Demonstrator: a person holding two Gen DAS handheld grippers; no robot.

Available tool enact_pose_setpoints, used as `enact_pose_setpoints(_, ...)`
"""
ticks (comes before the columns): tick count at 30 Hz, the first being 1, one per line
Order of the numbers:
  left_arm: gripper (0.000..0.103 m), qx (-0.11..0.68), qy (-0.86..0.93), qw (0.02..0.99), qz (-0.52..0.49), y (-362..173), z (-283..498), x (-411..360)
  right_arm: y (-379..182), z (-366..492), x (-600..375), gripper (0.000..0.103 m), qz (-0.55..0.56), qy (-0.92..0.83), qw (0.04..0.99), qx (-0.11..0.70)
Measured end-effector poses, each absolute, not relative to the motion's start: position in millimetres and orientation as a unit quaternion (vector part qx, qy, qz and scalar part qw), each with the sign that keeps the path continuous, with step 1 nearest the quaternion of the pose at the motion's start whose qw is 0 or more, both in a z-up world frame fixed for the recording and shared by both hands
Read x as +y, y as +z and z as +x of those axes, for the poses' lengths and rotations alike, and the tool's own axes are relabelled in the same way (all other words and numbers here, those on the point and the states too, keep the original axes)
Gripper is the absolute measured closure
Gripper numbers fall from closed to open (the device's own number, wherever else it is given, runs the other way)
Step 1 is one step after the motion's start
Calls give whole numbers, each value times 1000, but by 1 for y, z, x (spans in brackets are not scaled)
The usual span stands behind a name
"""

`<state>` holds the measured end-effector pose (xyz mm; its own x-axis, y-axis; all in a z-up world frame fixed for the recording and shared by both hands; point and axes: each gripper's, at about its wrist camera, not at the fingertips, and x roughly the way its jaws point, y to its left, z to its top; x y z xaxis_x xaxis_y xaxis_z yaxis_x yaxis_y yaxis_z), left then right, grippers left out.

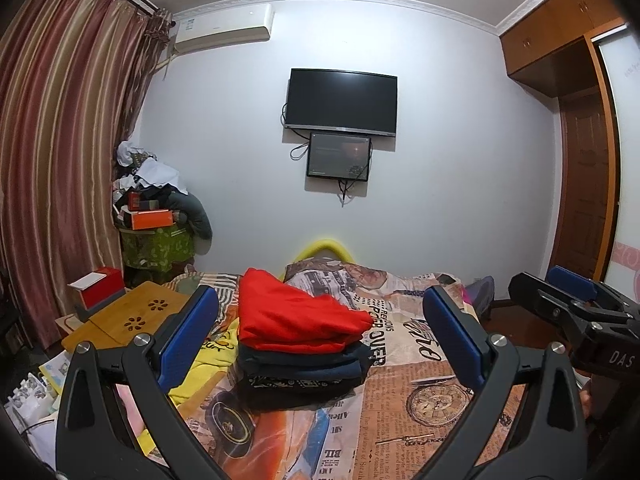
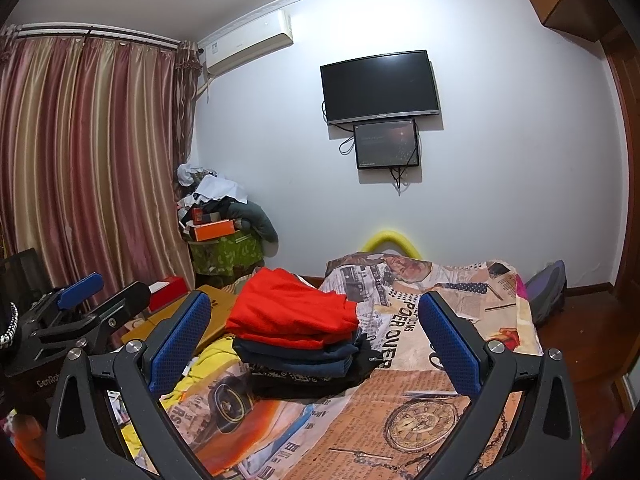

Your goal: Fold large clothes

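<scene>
A stack of folded clothes sits on the bed, with a red garment [image 1: 296, 316] [image 2: 292, 312] on top, dark navy pieces [image 1: 308, 366] [image 2: 300, 356] under it and a black patterned one at the bottom. A crumpled yellow garment [image 1: 208, 364] [image 2: 204, 364] lies left of the stack. My left gripper [image 1: 320, 332] is open and hovers short of the stack, nothing between its blue pads. My right gripper [image 2: 316, 340] is likewise open and empty, held beside it. Each gripper shows in the other's view, the right gripper [image 1: 550, 286] at the right edge and the left gripper [image 2: 102, 292] at the left.
The bed sheet [image 1: 420, 364] [image 2: 400, 384] has a newspaper print. A bamboo lap table [image 1: 128, 316] with a red box [image 1: 98, 286] stands to the left. Boxes and clothes are piled in the corner [image 1: 156, 208]. A grey backpack [image 2: 548, 292] lies on the floor at right, near the wardrobe [image 1: 580, 120].
</scene>
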<state>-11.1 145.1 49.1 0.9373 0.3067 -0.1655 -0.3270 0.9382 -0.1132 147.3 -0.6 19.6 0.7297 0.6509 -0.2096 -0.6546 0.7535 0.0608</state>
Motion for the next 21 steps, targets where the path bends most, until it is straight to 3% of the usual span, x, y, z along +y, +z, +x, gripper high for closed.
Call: enact_pose_setpoints(21,1,80,159,981,-71,43,-4,141,17,150,0,0,-6,342,932,117)
